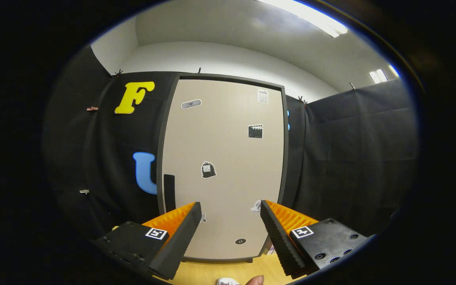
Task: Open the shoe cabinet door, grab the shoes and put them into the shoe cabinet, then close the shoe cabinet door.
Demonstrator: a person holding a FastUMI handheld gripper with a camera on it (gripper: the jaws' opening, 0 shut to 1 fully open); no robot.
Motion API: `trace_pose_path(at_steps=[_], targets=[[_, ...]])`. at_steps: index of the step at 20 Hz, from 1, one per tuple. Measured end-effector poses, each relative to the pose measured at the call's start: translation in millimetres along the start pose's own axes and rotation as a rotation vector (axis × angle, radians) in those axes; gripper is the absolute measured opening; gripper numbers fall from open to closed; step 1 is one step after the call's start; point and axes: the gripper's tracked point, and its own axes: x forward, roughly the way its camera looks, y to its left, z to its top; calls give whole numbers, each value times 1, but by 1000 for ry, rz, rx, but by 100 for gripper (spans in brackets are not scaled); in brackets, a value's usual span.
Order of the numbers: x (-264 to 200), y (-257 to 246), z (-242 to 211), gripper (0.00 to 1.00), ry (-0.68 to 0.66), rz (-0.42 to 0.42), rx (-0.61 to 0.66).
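The shoe cabinet (224, 130) stands straight ahead, a tall beige door in a dark frame, and the door is closed. A dark vertical handle (169, 192) sits low on its left side, just above my left finger. Small stickers dot the door. My gripper (231, 209) is open, held up in front of the door's lower part with nothing between its fingers. The tip of a white shoe (227, 281) shows on the wooden floor below the fingers.
Black cloth walls stand on both sides of the cabinet. The wooden floor (208, 273) runs from the cabinet's foot toward me. Part of a person's hand (255, 280) shows beside the shoe. A small object (269, 249) lies at the cabinet's right foot.
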Motion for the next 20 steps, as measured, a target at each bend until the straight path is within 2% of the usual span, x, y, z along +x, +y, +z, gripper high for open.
trace_pose_path(at_steps=[13,20], targets=[[6,35,-11,97,48,69,24],[31,89,-17,97,70,130,61]])
